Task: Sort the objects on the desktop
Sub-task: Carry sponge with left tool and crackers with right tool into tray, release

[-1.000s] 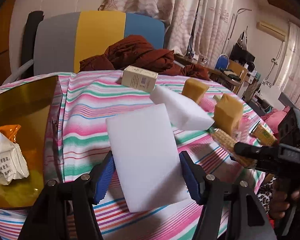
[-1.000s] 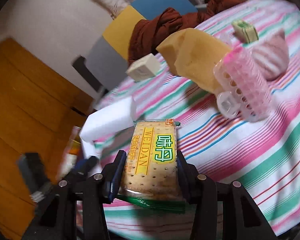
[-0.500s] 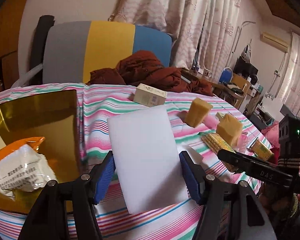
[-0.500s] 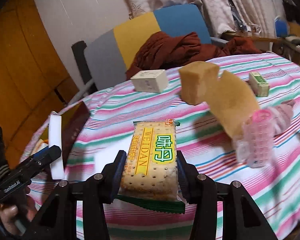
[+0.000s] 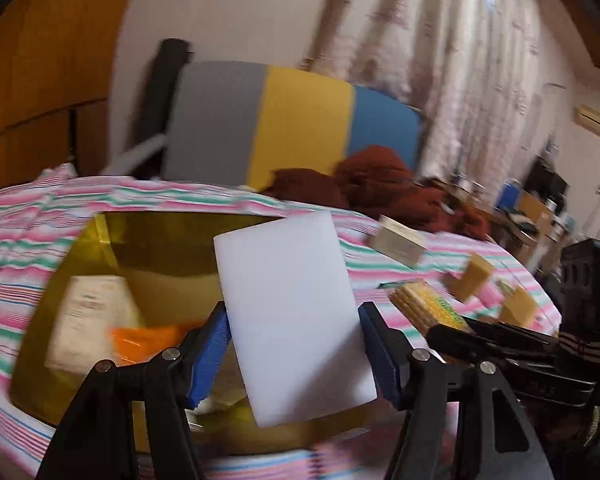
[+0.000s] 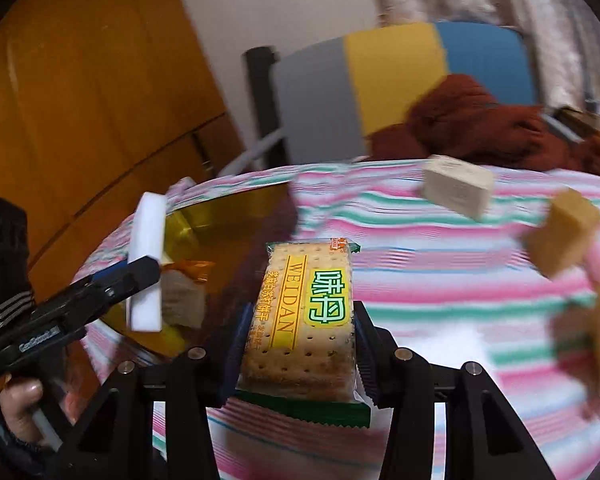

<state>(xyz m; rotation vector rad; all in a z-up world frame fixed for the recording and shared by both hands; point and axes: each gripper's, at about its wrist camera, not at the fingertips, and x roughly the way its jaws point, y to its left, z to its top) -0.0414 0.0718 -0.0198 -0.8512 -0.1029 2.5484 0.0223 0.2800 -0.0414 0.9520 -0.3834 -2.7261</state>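
Matt white foam block (image 5: 292, 316); glossy plastic cracker wrapper (image 6: 306, 316); shiny gold tray (image 5: 168, 248); striped cloth tablecloth (image 6: 440, 280).

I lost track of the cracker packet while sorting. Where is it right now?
The cracker packet is clamped in the right tool, held above the striped tablecloth, just right of the gold tray; the left wrist view shows it right of the white sponge.

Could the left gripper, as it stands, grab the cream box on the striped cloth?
Probably not. The left gripper is shut on the white sponge above the gold tray, so its jaws are full, and the cream box lies off to the right.
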